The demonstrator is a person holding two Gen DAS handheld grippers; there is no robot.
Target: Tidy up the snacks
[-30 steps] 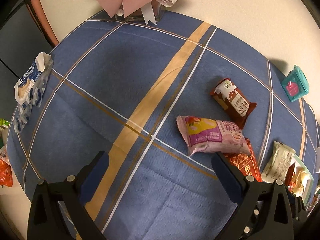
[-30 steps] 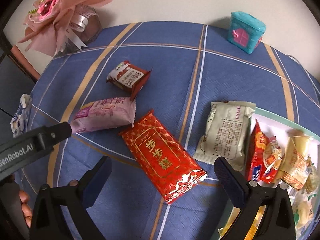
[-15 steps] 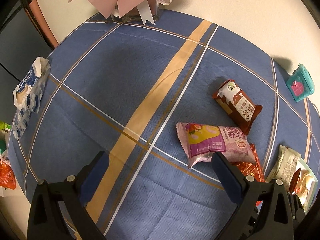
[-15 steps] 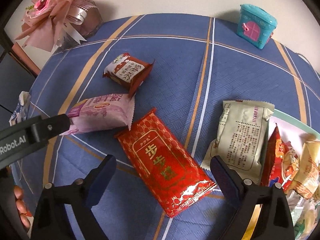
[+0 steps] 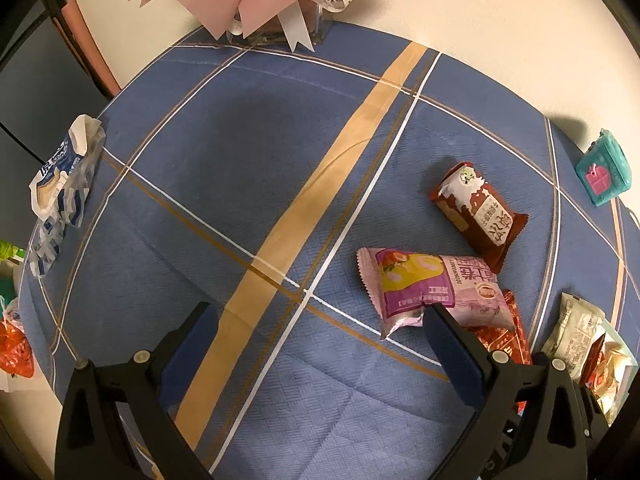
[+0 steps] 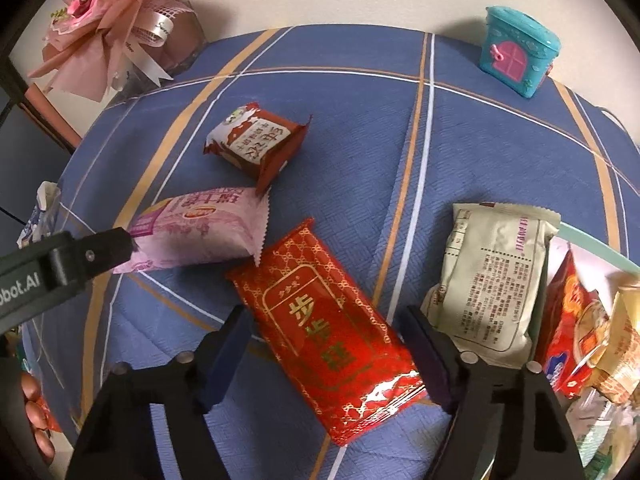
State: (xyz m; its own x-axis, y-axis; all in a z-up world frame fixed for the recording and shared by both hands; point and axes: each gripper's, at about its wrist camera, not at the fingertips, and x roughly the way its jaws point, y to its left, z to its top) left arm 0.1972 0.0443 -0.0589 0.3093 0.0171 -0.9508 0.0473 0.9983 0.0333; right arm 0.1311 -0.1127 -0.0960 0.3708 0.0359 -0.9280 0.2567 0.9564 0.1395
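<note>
Closing my right gripper around the red snack packet, I have its jaws straddling the packet's width; they have just been narrowing, but the pads are not yet pressing the wrapper. I came at it across the short side because that span fits between the fingers. Just right of my right finger lies the cream-coloured packet, its far end resting against the tray's pale green rim, where several snacks already sit, so I judge the tray is where the red packet belongs. Beyond my left finger the pink packet touches the red one's far corner, and past it sits the brown packet. My left gripper hovers spread wide over bare blue tablecloth, holding nothing, its right finger beside the pink packet
</note>
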